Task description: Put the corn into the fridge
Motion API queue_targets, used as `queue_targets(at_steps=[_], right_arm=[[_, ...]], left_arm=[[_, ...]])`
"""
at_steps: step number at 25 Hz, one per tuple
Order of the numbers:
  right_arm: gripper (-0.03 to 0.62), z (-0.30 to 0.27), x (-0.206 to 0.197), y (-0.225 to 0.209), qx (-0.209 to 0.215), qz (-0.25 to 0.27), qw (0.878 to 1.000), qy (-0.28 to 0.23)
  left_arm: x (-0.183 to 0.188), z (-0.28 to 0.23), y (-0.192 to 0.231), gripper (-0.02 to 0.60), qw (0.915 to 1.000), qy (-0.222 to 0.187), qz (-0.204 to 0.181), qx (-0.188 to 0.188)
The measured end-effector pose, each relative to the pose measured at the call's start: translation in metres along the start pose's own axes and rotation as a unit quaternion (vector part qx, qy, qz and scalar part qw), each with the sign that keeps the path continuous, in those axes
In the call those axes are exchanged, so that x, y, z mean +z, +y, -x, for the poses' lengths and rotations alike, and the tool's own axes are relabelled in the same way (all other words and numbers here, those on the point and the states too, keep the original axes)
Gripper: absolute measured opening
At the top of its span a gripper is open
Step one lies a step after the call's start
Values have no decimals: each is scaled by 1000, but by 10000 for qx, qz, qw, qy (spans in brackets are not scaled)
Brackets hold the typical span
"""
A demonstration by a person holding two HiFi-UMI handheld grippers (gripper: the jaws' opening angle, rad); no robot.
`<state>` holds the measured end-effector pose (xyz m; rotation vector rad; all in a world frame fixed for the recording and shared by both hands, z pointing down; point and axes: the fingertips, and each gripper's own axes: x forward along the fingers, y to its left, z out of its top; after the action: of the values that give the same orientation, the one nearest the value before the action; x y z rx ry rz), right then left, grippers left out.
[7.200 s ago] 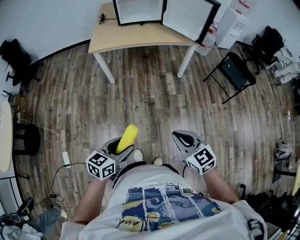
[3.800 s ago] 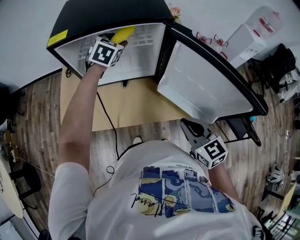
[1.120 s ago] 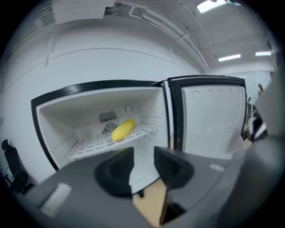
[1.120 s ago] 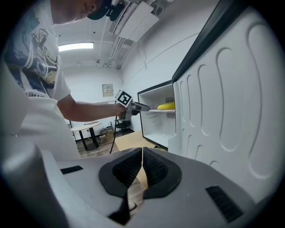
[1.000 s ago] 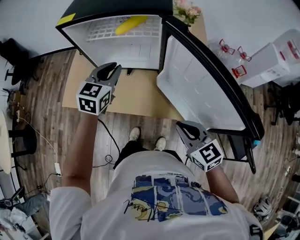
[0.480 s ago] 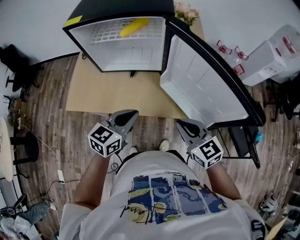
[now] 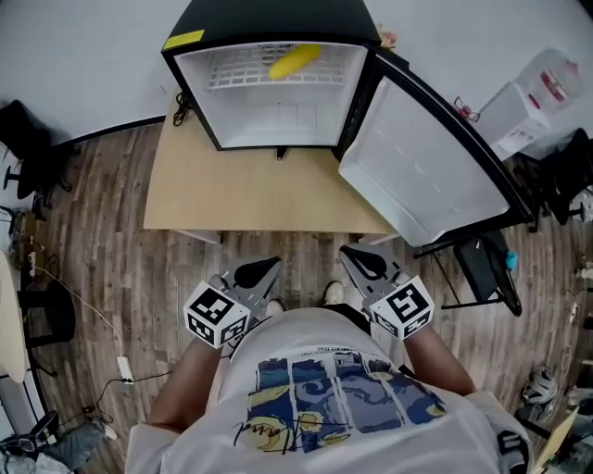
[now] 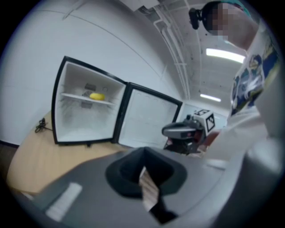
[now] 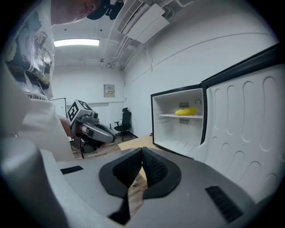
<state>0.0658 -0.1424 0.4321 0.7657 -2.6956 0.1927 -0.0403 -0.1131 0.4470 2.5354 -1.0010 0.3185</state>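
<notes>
The yellow corn (image 7: 294, 60) lies on the wire shelf inside the open black mini fridge (image 7: 273, 25), which stands on a low wooden table (image 7: 241, 190). It also shows as a small yellow shape on the shelf, the corn (image 8: 96, 96) in the left gripper view and the corn (image 9: 185, 111) in the right gripper view. My left gripper (image 7: 261, 274) and right gripper (image 7: 362, 264) are both held close to my body, well back from the fridge, shut and empty. The fridge door (image 7: 433, 171) stands swung open to the right.
Wooden floor lies around the table. A black folding chair (image 7: 486, 268) stands under the open door at the right. A cable and power strip (image 7: 123, 367) lie on the floor at the left. A white appliance (image 7: 537, 93) sits at the far right.
My left gripper has pulled back from near the fridge to my waist and its jaws have closed. The corn stays on the shelf. The view has drawn back from the fridge.
</notes>
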Motion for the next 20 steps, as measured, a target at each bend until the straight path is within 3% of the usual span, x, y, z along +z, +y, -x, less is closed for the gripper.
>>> queue_targets(at_steps=[5,8,20], right_arm=[[12,-19,5,38,-114,8,9999,-20],[12,-23,4,56,-205,-12,9998,-52],[11,-28,4,96,-447,-8,9990,39]], left_arm=[[-14,42,12,8,9997,-134,170,61],[-23,61,15,8,9999,-107,65,59],[-37,85,10,8,9993,-188,-21,-323]])
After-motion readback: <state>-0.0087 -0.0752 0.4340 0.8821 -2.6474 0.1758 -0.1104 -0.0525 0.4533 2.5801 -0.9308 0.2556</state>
